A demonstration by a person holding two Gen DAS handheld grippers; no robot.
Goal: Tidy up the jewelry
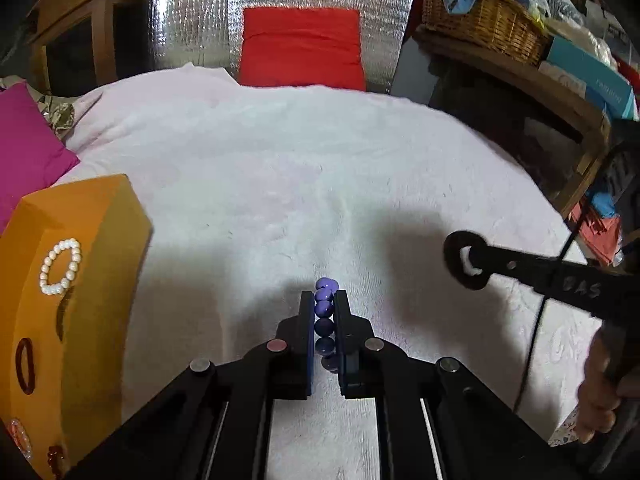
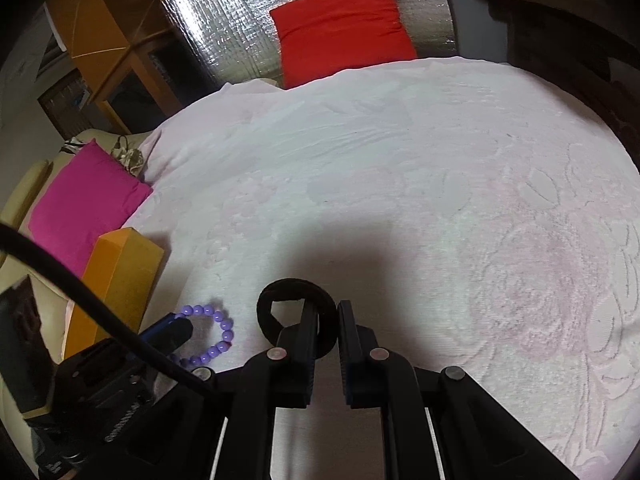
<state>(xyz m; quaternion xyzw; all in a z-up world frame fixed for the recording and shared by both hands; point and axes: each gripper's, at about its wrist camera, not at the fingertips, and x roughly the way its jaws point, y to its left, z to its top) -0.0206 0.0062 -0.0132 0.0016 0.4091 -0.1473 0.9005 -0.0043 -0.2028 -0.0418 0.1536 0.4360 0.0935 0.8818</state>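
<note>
Gripping a purple round-bead bracelet [image 1: 325, 312] edge-on, low in the centre of the left wrist frame: left gripper [image 1: 324, 300], its two black fingers pressed against the beads from both sides, the strand running in a line between them. Seen from the right wrist view at lower left as a loop of lilac beads [image 2: 218, 334] over the pale pink textured bedspread [image 2: 400, 180], with one blue-edged tip of the left gripper [image 2: 168, 330] reaching into the ring.

Clamped on a black ring-shaped hair band [image 2: 296, 314], lower centre of the right wrist frame: right gripper [image 2: 326, 322], fingers narrow with the band's right side pinched between them and most of the loop jutting out to the upper left. Same black band [image 1: 466, 260] visible at the right of the left wrist frame, held out on the tip of the right gripper [image 1: 486, 266] above the bedspread [image 1: 320, 160], a hand [image 1: 600, 392] on the grip at the lower right edge.

Standing at the left edge of the left wrist frame: orange rectangular box [image 1: 76, 300], carrying a white pearl-bead bracelet [image 1: 60, 266] near its upper part, a dark reddish-brown ring bracelet [image 1: 25, 366] lower down, and small reddish pieces at the bottom corner, too cut off to identify. Same orange box [image 2: 120, 280] at left in the right wrist view, just beside a magenta cushion [image 2: 84, 200]. Lying beyond the bedspread at upper centre: red cushion [image 1: 302, 46] against a silver foil backing [image 1: 196, 12]
</note>
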